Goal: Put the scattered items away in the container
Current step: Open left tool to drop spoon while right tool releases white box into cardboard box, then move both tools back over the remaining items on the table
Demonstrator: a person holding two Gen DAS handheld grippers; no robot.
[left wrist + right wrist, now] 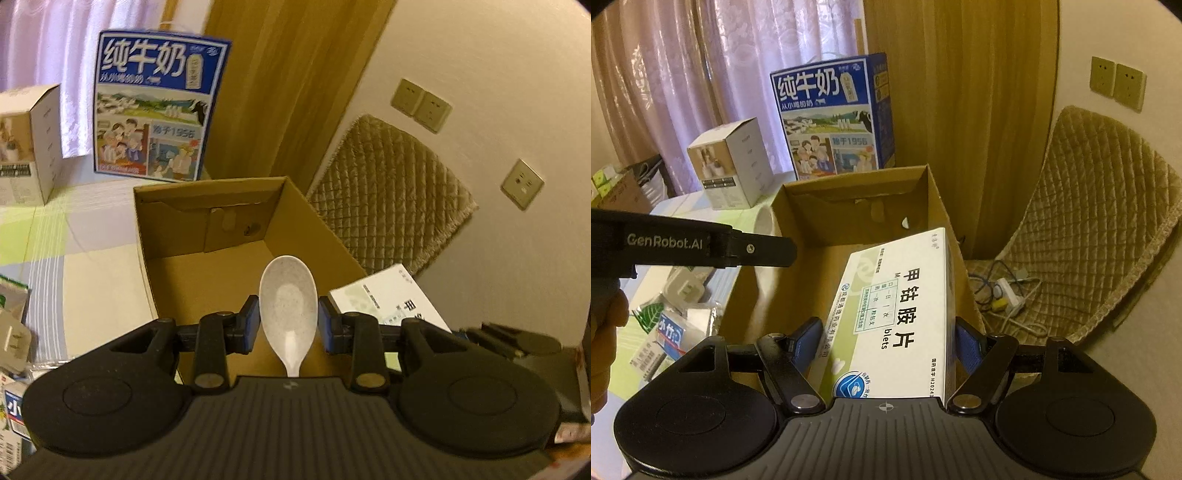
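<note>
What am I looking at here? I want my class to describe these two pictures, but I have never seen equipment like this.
No robot is involved: a person holds a hand-operated gripper in each hand, each carrying a wide-angle camera looking forward along its jaws. One picture comes from the left gripper, whose jaws hold a white spoon. The other comes from the right gripper, whose jaws clamp a white medicine box. Both hang over an open cardboard box, the container for tidying. Behind it stand a blue milk carton and a small white box. More small packets lie on the table at the left. A cushioned chair stands at the right.
</note>
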